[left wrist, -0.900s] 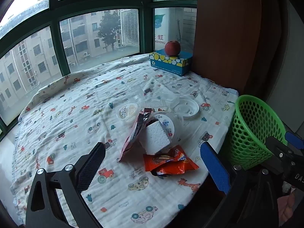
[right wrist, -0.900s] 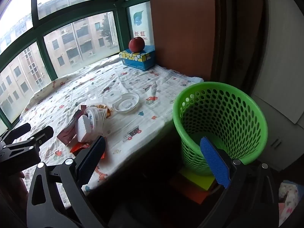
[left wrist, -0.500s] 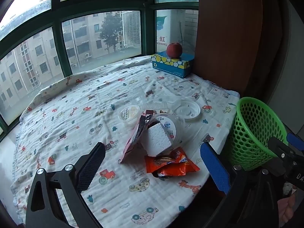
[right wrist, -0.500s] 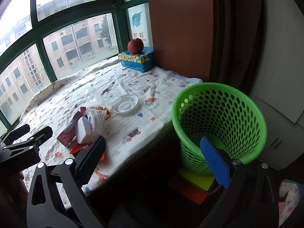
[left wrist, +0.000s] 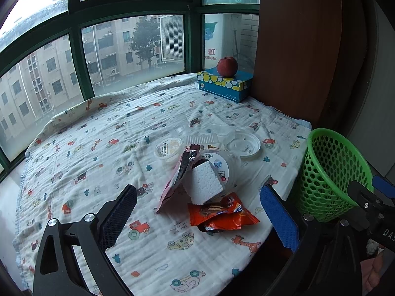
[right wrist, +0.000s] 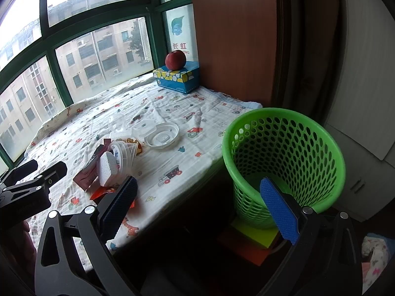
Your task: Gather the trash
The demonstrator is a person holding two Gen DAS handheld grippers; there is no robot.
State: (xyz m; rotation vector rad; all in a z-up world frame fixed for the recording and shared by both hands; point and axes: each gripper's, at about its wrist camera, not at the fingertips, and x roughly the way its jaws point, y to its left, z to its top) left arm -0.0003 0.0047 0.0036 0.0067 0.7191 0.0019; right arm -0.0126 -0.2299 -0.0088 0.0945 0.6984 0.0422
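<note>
A pile of trash lies on the patterned cloth [left wrist: 86, 153]: an orange snack wrapper [left wrist: 222, 215], a white foam block [left wrist: 205, 185], a pink foil packet [left wrist: 176, 180], a clear plastic cup with a blue label [left wrist: 226, 165], a small sauce tub [left wrist: 167, 148] and a white lid [left wrist: 243, 145]. My left gripper [left wrist: 197, 212] is open and empty, just in front of the pile. A green mesh basket [right wrist: 284, 157] stands off the cloth's right edge. My right gripper [right wrist: 197, 202] is open and empty, near the basket's left side.
A blue tissue box [left wrist: 224, 86] with a red apple [left wrist: 227, 66] on it stands at the far right corner by the window. A brown wooden panel [left wrist: 296, 49] rises behind the basket. Yellow and orange sheets [right wrist: 254, 236] lie under the basket.
Both views have shifted slightly; the trash pile and basket sit a little lower and nearer in frame. Both grippers stay open and empty.
</note>
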